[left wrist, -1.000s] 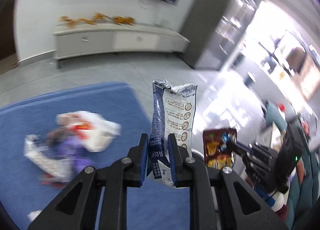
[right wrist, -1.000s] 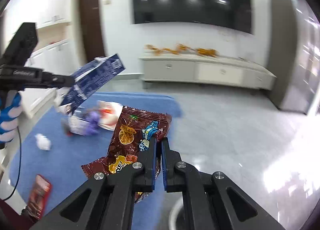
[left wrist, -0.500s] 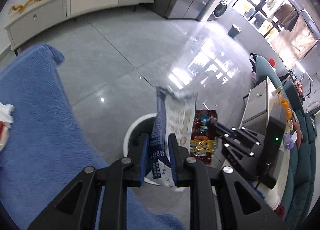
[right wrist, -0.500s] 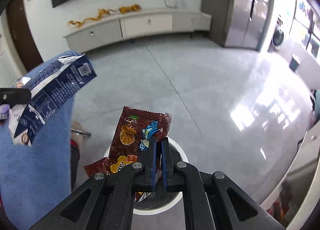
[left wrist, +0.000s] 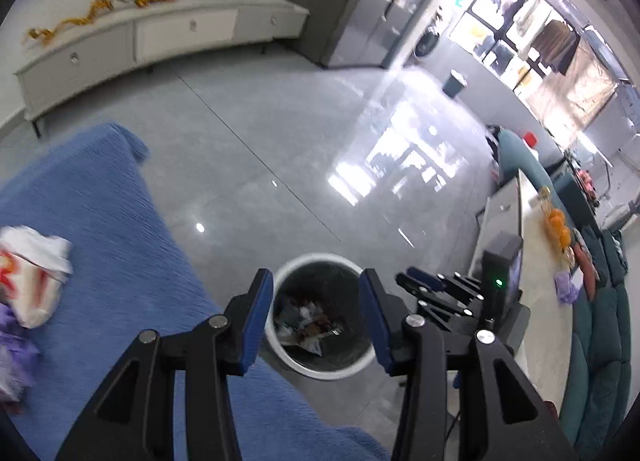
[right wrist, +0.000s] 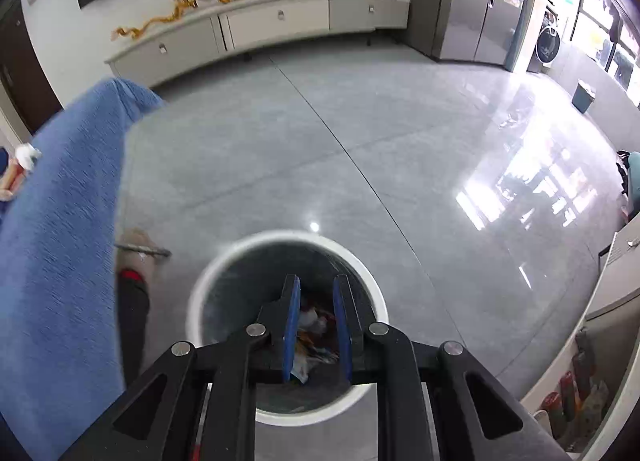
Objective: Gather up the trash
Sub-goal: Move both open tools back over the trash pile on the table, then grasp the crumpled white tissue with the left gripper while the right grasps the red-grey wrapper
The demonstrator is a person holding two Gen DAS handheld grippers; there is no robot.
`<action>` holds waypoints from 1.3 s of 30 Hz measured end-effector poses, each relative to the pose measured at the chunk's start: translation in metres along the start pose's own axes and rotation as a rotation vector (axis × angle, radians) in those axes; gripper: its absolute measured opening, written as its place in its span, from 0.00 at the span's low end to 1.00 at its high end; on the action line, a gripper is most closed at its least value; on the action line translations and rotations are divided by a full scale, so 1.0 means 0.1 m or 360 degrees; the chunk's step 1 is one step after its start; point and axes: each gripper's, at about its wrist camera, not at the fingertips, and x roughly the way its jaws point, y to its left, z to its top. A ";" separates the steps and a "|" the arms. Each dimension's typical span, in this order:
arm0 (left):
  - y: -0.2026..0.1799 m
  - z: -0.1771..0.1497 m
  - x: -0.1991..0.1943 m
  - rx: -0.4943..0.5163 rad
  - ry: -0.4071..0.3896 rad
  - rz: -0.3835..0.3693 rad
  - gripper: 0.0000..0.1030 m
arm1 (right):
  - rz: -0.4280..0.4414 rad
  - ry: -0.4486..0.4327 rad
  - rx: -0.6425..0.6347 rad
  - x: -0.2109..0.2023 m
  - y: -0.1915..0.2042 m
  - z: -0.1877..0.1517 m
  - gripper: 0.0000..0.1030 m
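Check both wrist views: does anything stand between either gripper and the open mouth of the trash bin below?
Nothing visible does. The left gripper and right gripper, jaws opening and empty, hang above the trash bin, whose mouth is uncovered with wrappers inside. The blue cloth lies beside the bin, not over it.

White-rimmed bin (right wrist: pixel 372 289) (dark grey inside), plain blue cloth (left wrist: pixel 120 229), glossy grey floor (right wrist: pixel 360 133), orange garland (right wrist: pixel 184 9).
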 end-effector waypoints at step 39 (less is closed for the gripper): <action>2.61 -2.63 -2.19 -0.0985 -0.0237 0.0538 0.43 | 0.0811 -0.0341 -0.0695 -1.38 3.24 0.14 0.19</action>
